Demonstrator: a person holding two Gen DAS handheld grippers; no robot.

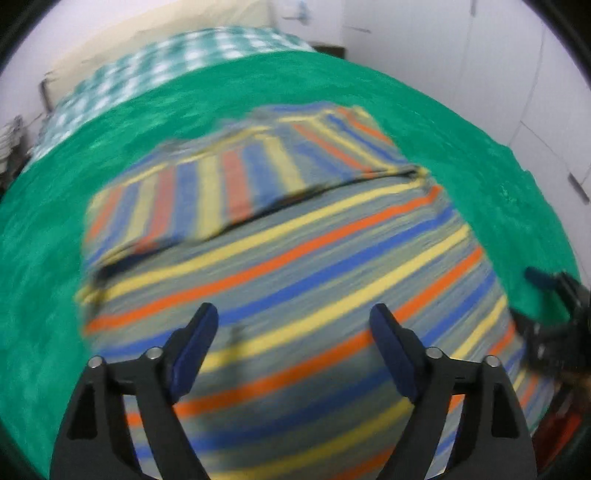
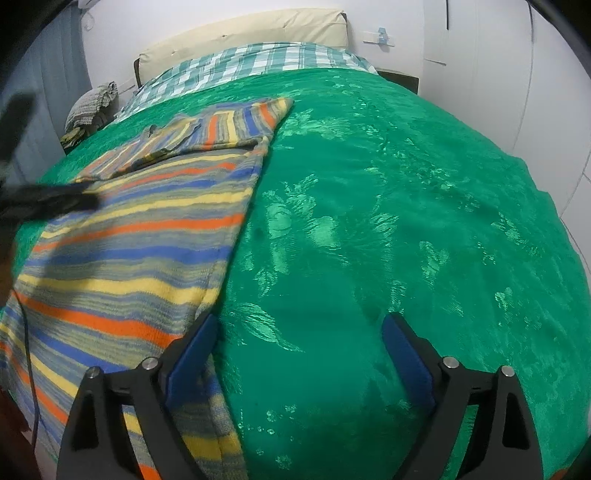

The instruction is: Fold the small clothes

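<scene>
A striped sweater [image 2: 122, 236] in yellow, orange, blue and grey is spread flat on a green bedspread [image 2: 388, 221], on the left part of the bed as seen in the right wrist view. One sleeve [image 2: 236, 123] is folded across the upper part of the sweater, with its stripes running the other way than those of the body. In the left wrist view the sweater [image 1: 295, 258] is seen blurred, and the folded sleeve [image 1: 229, 184] lies across its far half.

The left gripper [image 1: 293, 347] is held above the body of the sweater with its jaws wide apart; nothing is gripped between them. The right gripper [image 2: 299, 354] is placed at the right edge of the sweater. Its jaws are also spread wide and nothing is held; the left finger [image 2: 194, 354] is seen over the hem of the sweater, the other one over bare bedspread. Whether the fingers touch the cloth cannot be told.

Behind the green bedspread a checked blanket [image 2: 251, 66] is seen, and then a cream headboard [image 2: 243, 33] against a white wall
</scene>
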